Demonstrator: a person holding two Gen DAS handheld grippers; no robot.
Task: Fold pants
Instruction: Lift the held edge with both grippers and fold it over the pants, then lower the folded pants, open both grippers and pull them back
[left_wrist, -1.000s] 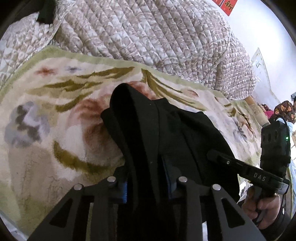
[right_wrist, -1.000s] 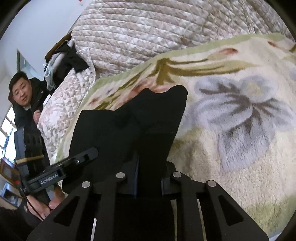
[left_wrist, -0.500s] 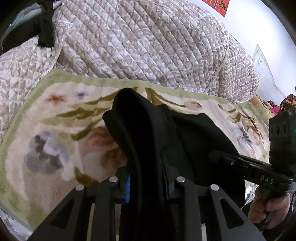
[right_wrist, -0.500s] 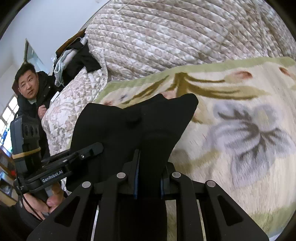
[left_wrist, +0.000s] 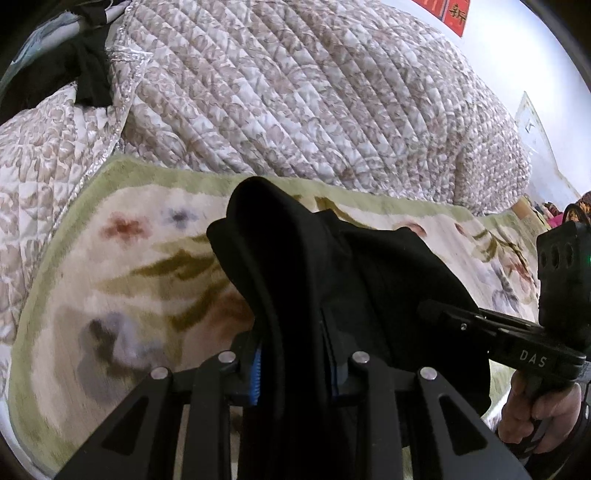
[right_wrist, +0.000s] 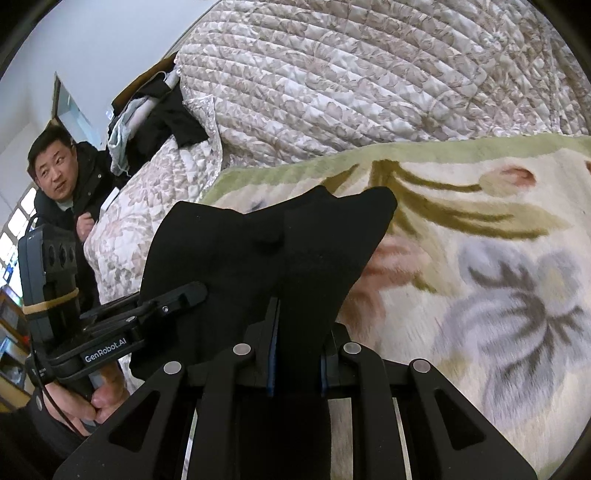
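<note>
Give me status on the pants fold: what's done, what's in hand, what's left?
Done: both grippers have a grip. The left gripper and right gripper are each shut on the black pants, which look bunched and raised off the floral blanket.

In hand: the fabric hangs between the two grippers, right gripper also visible alongside.

Left: no neat fold shows yet; the pants need laying flat on the blanket and folding over.

Hidden: black pants (left_wrist: 332, 280) cover the left gripper (left_wrist: 295, 373) pads and, in the right wrist view, the right gripper (right_wrist: 295, 363) pads | Cut off: pants run out at the bottom edge | Blurred: floral blanket (right_wrist: 498, 295) pattern smears | Too small: red wall poster (left_wrist: 448, 14) lettering unreadable
</note>
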